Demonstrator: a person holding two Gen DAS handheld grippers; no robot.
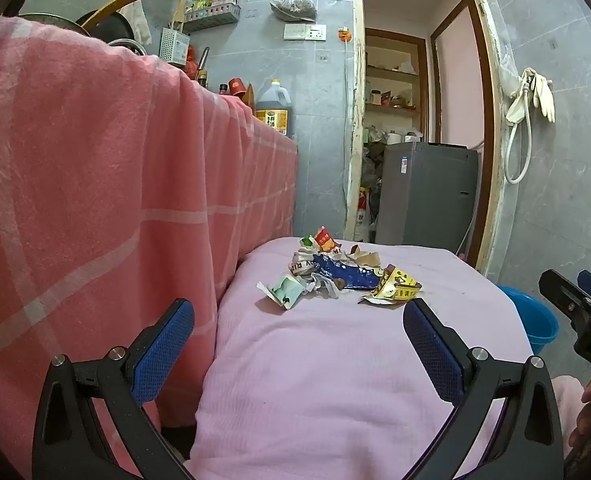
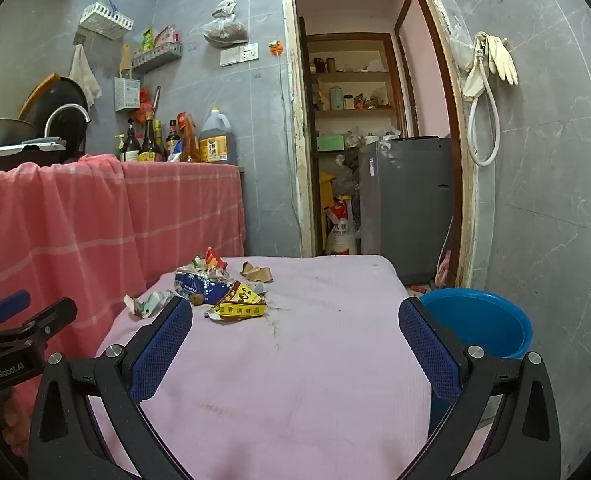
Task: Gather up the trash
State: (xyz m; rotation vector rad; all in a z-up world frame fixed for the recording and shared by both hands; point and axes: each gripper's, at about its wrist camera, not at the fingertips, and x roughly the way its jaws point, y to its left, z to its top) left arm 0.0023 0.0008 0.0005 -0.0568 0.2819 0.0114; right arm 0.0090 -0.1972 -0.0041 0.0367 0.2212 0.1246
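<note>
Trash (image 1: pixel 337 270) lies in a loose heap of crumpled wrappers on the pink cloth (image 1: pixel 335 360), ahead of the left gripper (image 1: pixel 298 320) and ahead-left of the right gripper (image 2: pixel 295 318). Both stand wide, holding nothing. The blue basin (image 2: pixel 491 324) sits just right of the right claw, below the cloth's edge. My worry: a pinch could snag the cloth, or scatter light scraps off the far edge.

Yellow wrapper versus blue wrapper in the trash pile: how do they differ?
The yellow wrapper lies at the pile's near edge, closest to the grippers; the blue wrapper sits behind it, deeper in the pile. The yellow one shows black printed characters; the blue one looks longer with pale markings. Both are crumpled and rest on the pink cloth, untouched.
</note>
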